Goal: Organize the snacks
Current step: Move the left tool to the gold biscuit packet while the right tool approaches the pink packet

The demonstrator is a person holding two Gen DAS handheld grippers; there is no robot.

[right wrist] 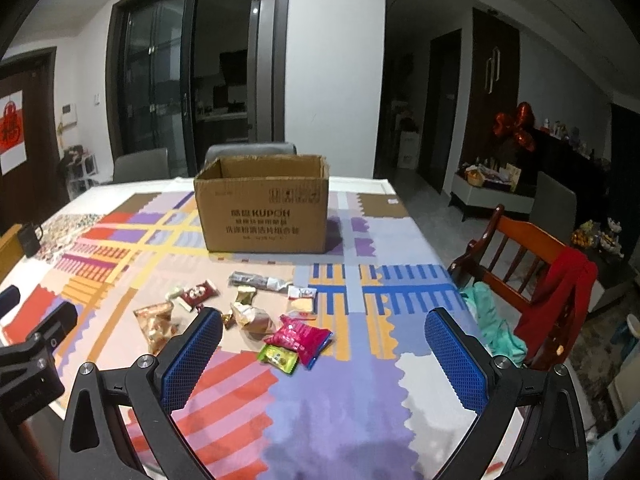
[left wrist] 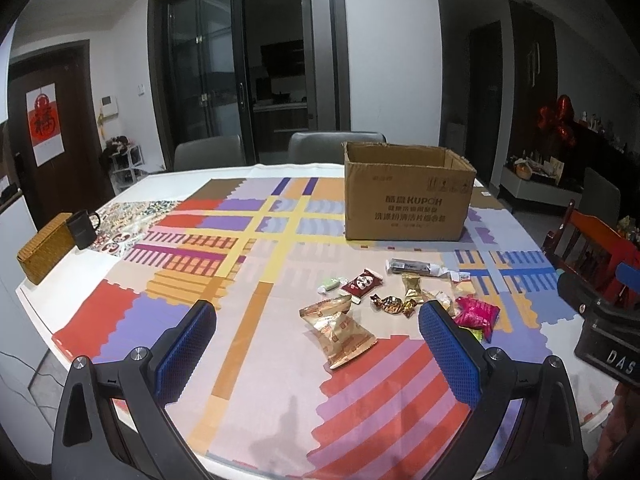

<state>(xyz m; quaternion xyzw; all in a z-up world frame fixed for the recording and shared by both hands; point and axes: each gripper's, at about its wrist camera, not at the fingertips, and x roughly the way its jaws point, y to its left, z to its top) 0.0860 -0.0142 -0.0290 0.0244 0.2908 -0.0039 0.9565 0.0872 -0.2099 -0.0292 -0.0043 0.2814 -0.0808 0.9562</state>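
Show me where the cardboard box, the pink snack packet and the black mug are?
cardboard box (right wrist: 264, 216): right wrist view, printed front wall.
pink snack packet (right wrist: 300, 338): right wrist view, middle of wrapper.
black mug (left wrist: 82, 229): left wrist view, side of its body.

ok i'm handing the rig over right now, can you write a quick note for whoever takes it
Left gripper: open, holding nothing, above the near table edge.
Right gripper: open, holding nothing, just short of the snack pile.
Snacks: all loose on the tablecloth in front of the cardboard box, including the pink packet, green packet, gold packet and dark long bar.
Done: nothing visibly packed; the box interior is not visible.
Left: move each snack into the box.
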